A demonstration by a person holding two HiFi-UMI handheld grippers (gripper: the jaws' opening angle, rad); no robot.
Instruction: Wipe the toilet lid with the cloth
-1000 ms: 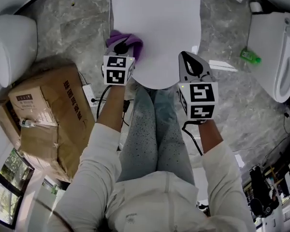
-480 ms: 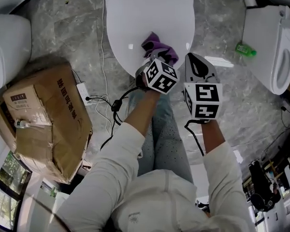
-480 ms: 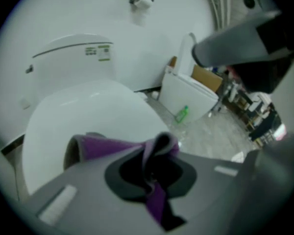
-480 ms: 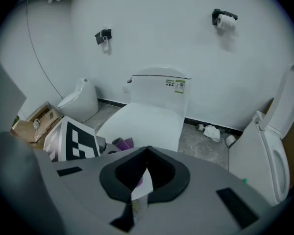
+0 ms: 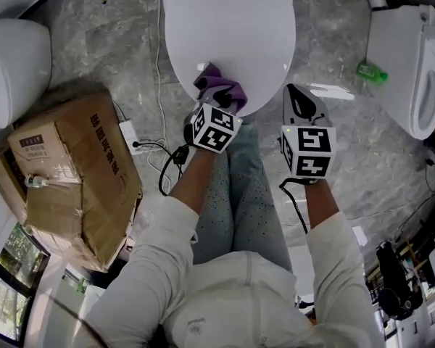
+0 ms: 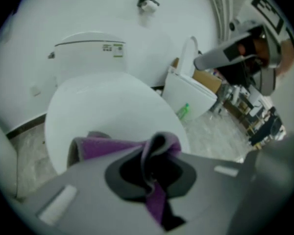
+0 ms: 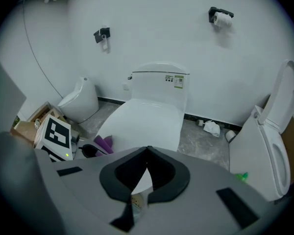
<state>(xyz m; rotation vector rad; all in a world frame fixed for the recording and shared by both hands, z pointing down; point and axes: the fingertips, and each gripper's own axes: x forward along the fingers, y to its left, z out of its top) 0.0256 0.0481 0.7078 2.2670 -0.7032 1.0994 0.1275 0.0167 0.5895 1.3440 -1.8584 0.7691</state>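
Cloth (image 5: 221, 87) in the head view is purple and crumpled, lying on the rounded near end of the closed white toilet lid (image 5: 228, 27), whose length runs away from the person.

Left gripper view: the left gripper (image 6: 154, 155) has its jaws clenched on the cloth, above the lid.

Right gripper view: the right gripper (image 7: 146, 155) has its jaws pressed together with nothing between them. The tank label (image 7: 175, 80) is too small to read.

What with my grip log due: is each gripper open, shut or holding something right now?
Left gripper: shut on the purple cloth.
Right gripper: shut, holding nothing.
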